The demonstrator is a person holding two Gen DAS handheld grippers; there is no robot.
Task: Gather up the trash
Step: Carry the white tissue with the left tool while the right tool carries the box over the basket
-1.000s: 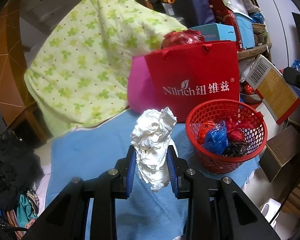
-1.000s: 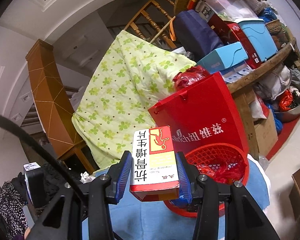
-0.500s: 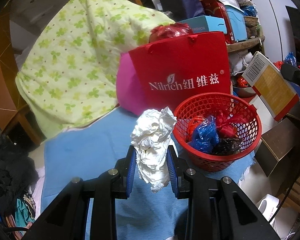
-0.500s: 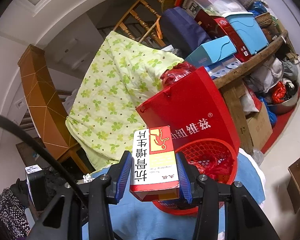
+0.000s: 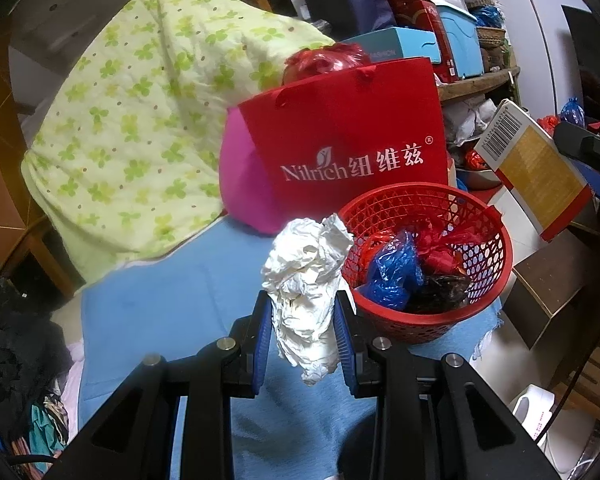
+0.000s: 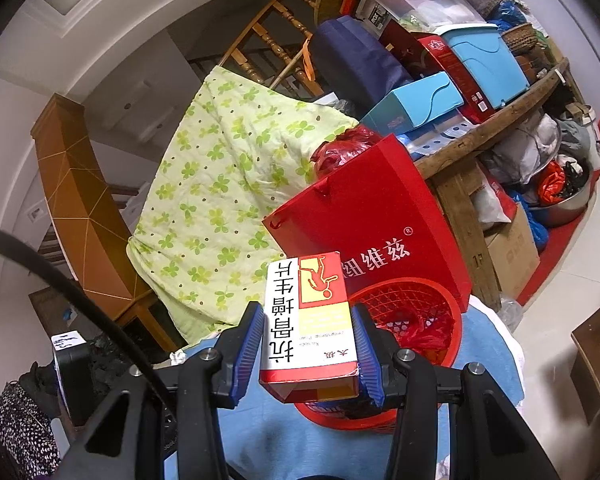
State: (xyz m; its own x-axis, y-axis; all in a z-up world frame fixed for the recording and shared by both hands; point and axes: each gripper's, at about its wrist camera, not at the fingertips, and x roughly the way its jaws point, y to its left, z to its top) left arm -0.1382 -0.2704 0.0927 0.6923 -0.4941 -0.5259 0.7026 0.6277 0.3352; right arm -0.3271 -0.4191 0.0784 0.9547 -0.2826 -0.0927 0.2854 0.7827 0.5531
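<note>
A: From the left wrist view, where does the red basket (image 5: 428,256) lie from the left gripper (image 5: 304,332)?

B: At about two o'clock, just beside it. That gripper is clamped on a crumpled white paper wad (image 5: 308,280), which stands upright between the blue pads, its top nearly level with the basket's near rim. The basket sits on the blue cloth (image 5: 160,304) and already holds red, blue and dark plastic bags (image 5: 404,268).

A: And from the right wrist view?

B: The right gripper (image 6: 308,348) is closed on a red-and-white medicine box (image 6: 308,320), long axis pointing to twelve o'clock. The basket (image 6: 412,320) lies directly behind and below it, showing at about two o'clock past the box's edge.

A: Which hand is nearer the drop?

B: I judge the right; its box seems to hang at the basket's rim, while the wad sits left of it.
</note>
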